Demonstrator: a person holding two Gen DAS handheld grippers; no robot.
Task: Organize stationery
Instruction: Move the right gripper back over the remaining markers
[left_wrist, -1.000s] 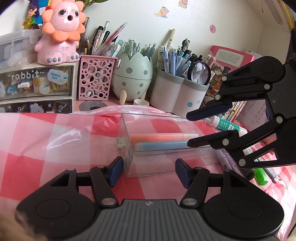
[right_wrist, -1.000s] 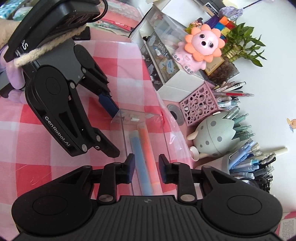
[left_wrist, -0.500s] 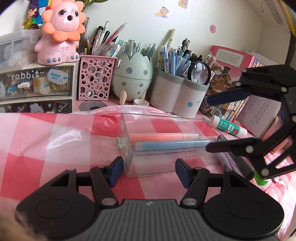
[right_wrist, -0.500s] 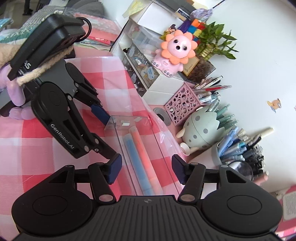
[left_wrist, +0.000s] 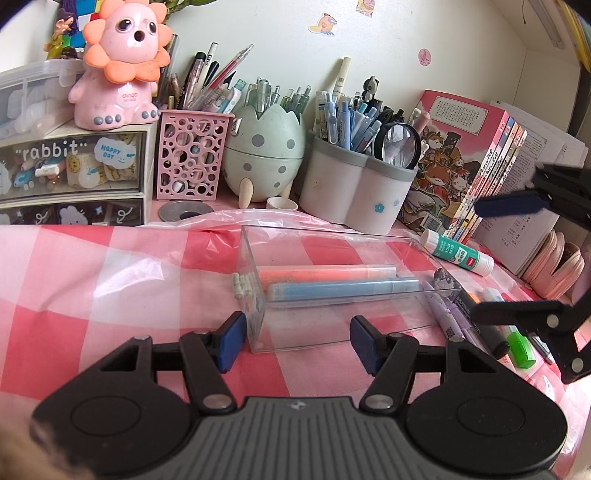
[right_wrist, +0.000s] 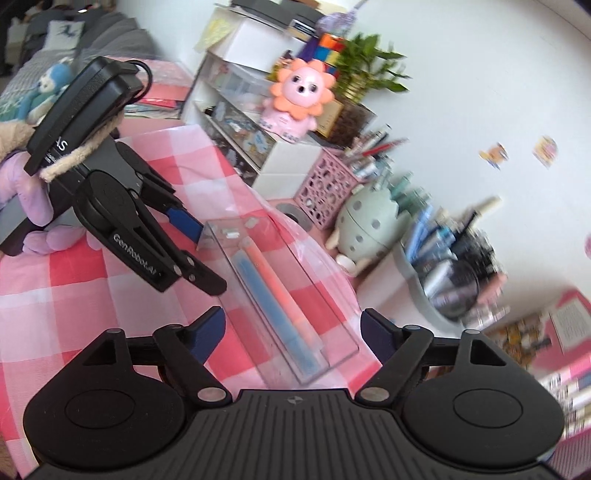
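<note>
A clear plastic box (left_wrist: 369, 325) lies on the pink checked cloth; it holds an orange highlighter (left_wrist: 325, 272) and a blue highlighter (left_wrist: 343, 288). It also shows in the right wrist view (right_wrist: 332, 325), with the blue highlighter (right_wrist: 273, 306) and the orange highlighter (right_wrist: 280, 291). My left gripper (left_wrist: 297, 341) is open, its jaws either side of the box's near corner. My right gripper (right_wrist: 293, 332) is open and empty, above the box's right end. Loose markers (left_wrist: 476, 317) and a green highlighter (left_wrist: 521, 349) lie right of the box.
A glue stick (left_wrist: 458, 251) lies by the books (left_wrist: 476, 158). Pen holders stand along the back: a pink one (left_wrist: 190, 155), an egg-shaped one (left_wrist: 264, 155), a grey one (left_wrist: 354, 184). A drawer unit (left_wrist: 70, 173) carries a pink lion toy (left_wrist: 122, 62). A plastic bag (left_wrist: 122, 266) lies left.
My right gripper has opened wide and pulled back to the right, away from the box. The blue highlighter now lies in the box. My left gripper has not moved.
</note>
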